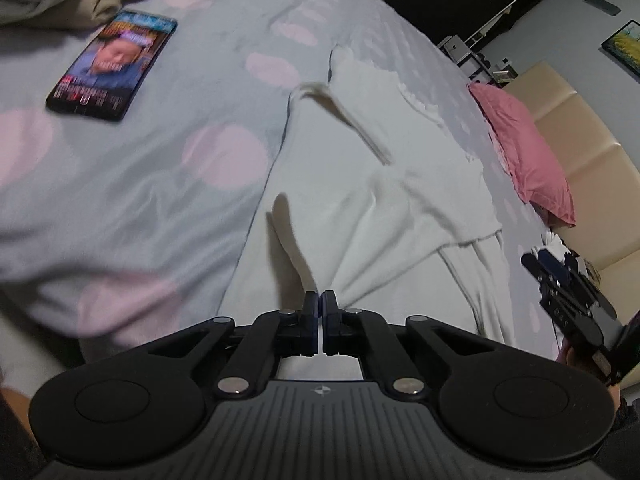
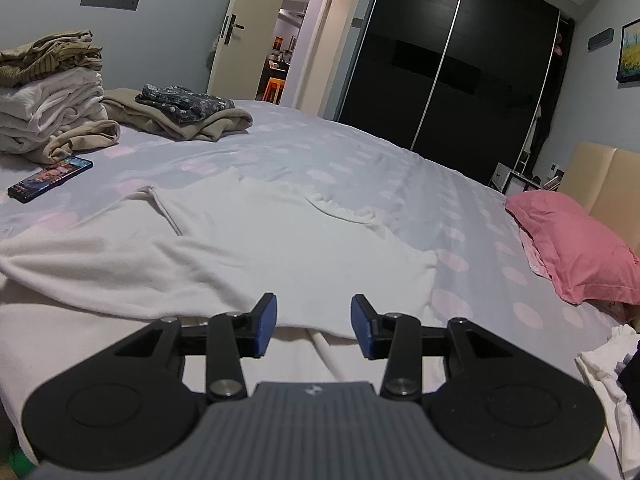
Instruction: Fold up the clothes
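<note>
Across the bed (image 2: 360,152), toward its near edge: white garment (image 2: 248,248) spread flat, partly folded over itself.
Pink pillow (image 2: 576,248) lies at the bed's right edge by the headboard; stack of folded clothes (image 2: 48,96) in the far left corner, phone (image 2: 50,179) just in front of it. Left gripper (image 1: 321,304): jaws pressed together, garment bunched at the tips, pinch itself not discernible. Right gripper (image 2: 313,326): jaws apart, over the garment's near hem.

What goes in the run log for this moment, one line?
phase: fold underway | left gripper: shut on white garment hem | right gripper: open, above garment edge | phone: on bed beside garment
</note>
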